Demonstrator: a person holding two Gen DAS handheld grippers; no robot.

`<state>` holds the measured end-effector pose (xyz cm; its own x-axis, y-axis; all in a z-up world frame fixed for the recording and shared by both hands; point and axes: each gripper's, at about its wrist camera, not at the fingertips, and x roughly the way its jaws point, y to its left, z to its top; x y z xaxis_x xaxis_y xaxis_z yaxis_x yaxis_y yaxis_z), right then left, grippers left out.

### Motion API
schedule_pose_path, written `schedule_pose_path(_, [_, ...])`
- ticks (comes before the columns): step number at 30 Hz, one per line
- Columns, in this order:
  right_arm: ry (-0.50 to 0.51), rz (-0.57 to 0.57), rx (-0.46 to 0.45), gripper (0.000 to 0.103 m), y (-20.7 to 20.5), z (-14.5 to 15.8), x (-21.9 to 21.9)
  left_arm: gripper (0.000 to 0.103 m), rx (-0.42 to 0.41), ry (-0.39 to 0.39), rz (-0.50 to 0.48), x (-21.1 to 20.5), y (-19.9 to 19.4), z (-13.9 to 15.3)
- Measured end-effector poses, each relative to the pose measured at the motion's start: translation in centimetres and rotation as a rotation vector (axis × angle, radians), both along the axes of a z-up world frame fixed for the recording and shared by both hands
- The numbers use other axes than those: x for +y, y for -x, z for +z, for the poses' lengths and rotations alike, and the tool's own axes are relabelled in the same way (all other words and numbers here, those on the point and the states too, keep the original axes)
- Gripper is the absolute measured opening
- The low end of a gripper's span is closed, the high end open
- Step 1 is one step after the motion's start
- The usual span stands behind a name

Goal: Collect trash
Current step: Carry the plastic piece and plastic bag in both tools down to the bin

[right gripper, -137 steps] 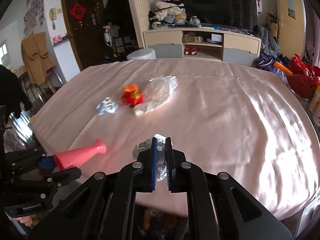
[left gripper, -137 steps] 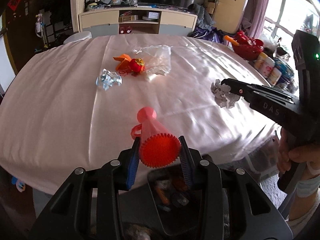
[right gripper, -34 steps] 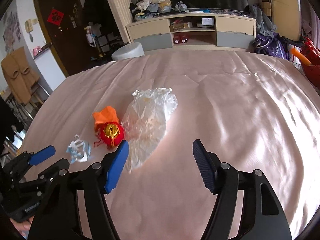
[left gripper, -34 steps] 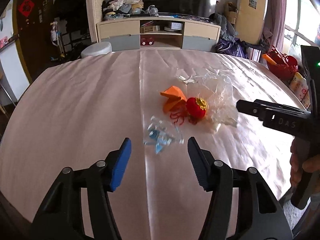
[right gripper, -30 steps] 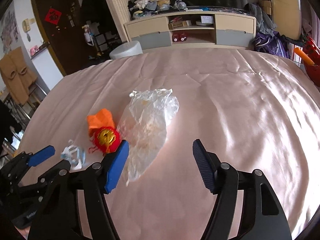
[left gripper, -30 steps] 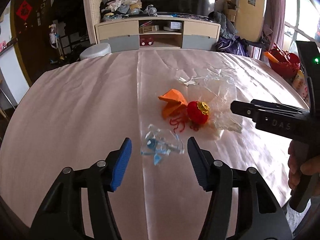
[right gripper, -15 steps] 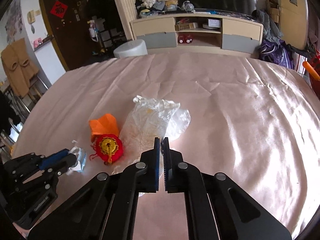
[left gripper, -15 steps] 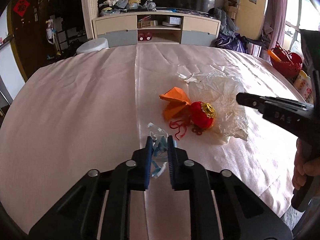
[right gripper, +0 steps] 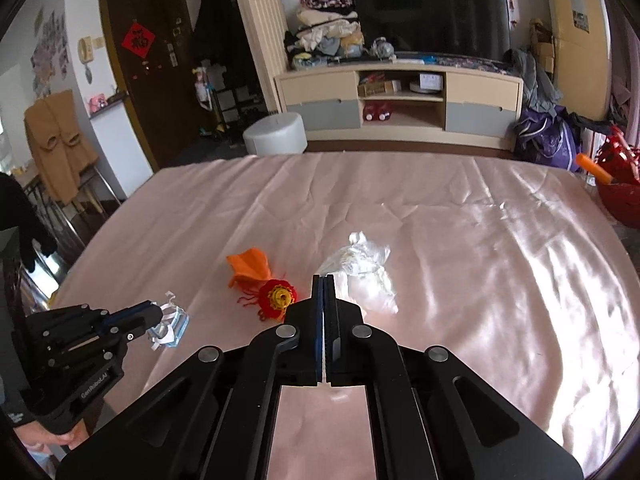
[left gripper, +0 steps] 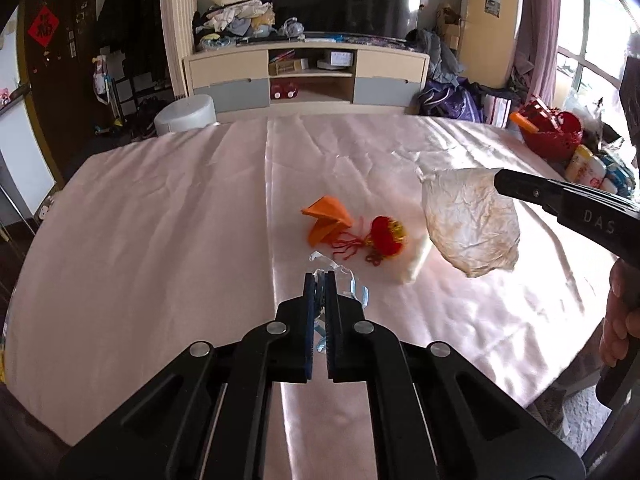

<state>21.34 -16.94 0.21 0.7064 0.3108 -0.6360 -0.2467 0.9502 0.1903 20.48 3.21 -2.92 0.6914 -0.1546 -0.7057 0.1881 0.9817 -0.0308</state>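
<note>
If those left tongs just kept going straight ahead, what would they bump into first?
Probably the red tasselled ornament on the pink tablecloth, though depth is unclear. The left tongs are already shut on a clear wrapper.

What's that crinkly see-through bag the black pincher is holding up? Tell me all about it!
The plastic bag is thin, clear and very crumpled, with a faint brownish tint. The right gripper pinches it by one top corner, so it hangs in the air above the pink tablecloth like a saggy pouch. From the right wrist view it bunches up just past the shut fingertips. Nothing else seems to touch it; the red ornament lies on the cloth nearby.
</note>
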Motion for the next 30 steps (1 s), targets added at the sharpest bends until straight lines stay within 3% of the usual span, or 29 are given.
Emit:
schedule_pose_path(8, [-0.016, 0.008, -0.071, 0.002, 5.8, 3.0, -2.6, 0.003, -0.026, 0.017, -0.04, -1.6, 5.8, 3.0])
schedule_pose_path(16, [-0.015, 0.022, -0.118, 0.002, 12.5, 4.1, -5.2, 0.003, -0.03, 0.027, -0.072, -3.5, 12.6, 3.8])
schedule_pose_path(22, [-0.016, 0.03, -0.111, 0.002, 16.4, 2.9, -6.8, 0.003, -0.006, 0.055, -0.097, -4.9, 16.0, 3.0])
schedule_pose_path(30, [-0.029, 0.035, -0.025, 0.002, 19.9, -1.5, -8.0, 0.003, 0.075, 0.111, -0.105, -6.5, 18.9, -0.8])
